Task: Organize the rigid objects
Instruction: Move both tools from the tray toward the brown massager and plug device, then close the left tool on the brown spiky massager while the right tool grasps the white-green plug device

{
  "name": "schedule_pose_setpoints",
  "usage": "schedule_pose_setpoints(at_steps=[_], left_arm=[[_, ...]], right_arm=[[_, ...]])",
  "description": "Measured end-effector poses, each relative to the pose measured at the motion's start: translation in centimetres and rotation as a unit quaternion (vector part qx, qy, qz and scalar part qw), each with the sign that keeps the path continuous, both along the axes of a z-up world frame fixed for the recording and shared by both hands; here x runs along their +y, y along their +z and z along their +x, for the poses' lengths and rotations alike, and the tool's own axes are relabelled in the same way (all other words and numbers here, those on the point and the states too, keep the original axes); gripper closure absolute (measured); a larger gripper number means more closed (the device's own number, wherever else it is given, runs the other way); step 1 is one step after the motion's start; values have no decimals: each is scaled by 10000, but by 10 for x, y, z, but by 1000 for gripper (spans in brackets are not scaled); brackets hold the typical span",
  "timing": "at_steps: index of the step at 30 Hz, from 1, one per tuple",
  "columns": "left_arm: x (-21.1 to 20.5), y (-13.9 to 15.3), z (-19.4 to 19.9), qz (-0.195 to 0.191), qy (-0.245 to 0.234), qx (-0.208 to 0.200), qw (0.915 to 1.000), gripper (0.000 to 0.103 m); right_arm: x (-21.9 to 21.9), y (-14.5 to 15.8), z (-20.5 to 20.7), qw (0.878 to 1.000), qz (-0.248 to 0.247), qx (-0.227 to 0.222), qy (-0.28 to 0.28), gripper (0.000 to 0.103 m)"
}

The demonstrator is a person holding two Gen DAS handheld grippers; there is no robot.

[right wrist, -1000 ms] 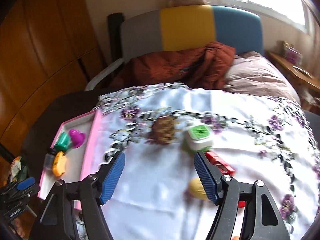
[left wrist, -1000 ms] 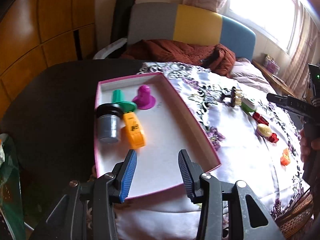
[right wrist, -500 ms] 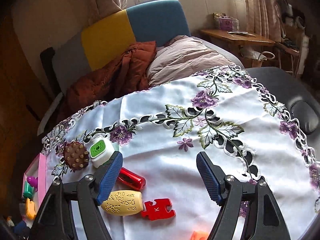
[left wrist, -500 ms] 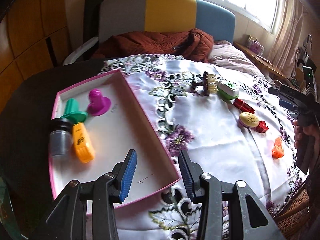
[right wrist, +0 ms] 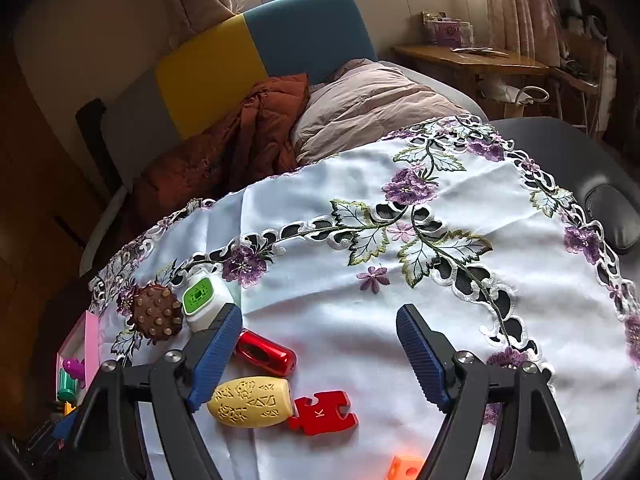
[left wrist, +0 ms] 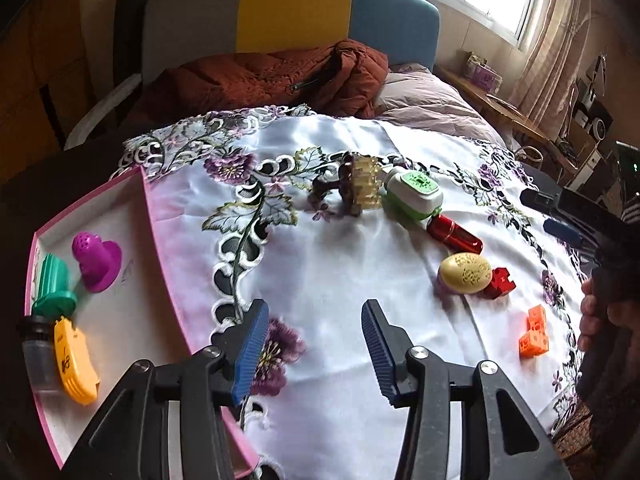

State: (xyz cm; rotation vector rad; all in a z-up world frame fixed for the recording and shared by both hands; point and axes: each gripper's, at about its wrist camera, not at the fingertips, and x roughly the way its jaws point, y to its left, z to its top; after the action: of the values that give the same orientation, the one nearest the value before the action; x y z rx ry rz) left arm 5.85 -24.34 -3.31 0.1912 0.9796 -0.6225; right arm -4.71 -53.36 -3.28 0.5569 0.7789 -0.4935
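A pink-rimmed tray (left wrist: pixel 160 248) at the left holds a purple piece (left wrist: pixel 96 258), a green piece (left wrist: pixel 54 284), an orange piece (left wrist: pixel 76 364) and a grey jar (left wrist: pixel 36 354). On the white cloth lie a brown studded brush (left wrist: pixel 358 186), a green-white box (left wrist: pixel 412 194), a red tube (left wrist: pixel 454 234), a yellow egg-shaped piece (left wrist: pixel 464 273), a red puzzle piece (left wrist: pixel 498 282) and an orange block (left wrist: pixel 534 332). My left gripper (left wrist: pixel 314 346) is open and empty over the cloth beside the tray. My right gripper (right wrist: pixel 320 360) is open and empty, its left finger next to the red tube (right wrist: pixel 266 353) and yellow piece (right wrist: pixel 250 402).
A rust-red jacket (left wrist: pixel 272 76) and a pink pillow (right wrist: pixel 372 100) lie on the bed behind the table. A wooden side table (right wrist: pixel 480 60) stands under the window. The dark table edge (right wrist: pixel 560 136) shows past the cloth at the right.
My left gripper has swung right, off the tray and over the cloth. My right gripper has turned right, so the loose objects now sit at its lower left.
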Motion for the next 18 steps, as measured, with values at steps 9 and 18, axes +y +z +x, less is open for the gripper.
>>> schedule_pose_setpoints(at_steps=[9,18], left_arm=[[-61,-2,43,-71,-312,-137,9994,41],[-102,-25,82,149,-355,-56,9992,41]], right_arm=[[0,-2,3,9999,85,27,62,21],[-3,-2,3,9997,236,-27,28,21]])
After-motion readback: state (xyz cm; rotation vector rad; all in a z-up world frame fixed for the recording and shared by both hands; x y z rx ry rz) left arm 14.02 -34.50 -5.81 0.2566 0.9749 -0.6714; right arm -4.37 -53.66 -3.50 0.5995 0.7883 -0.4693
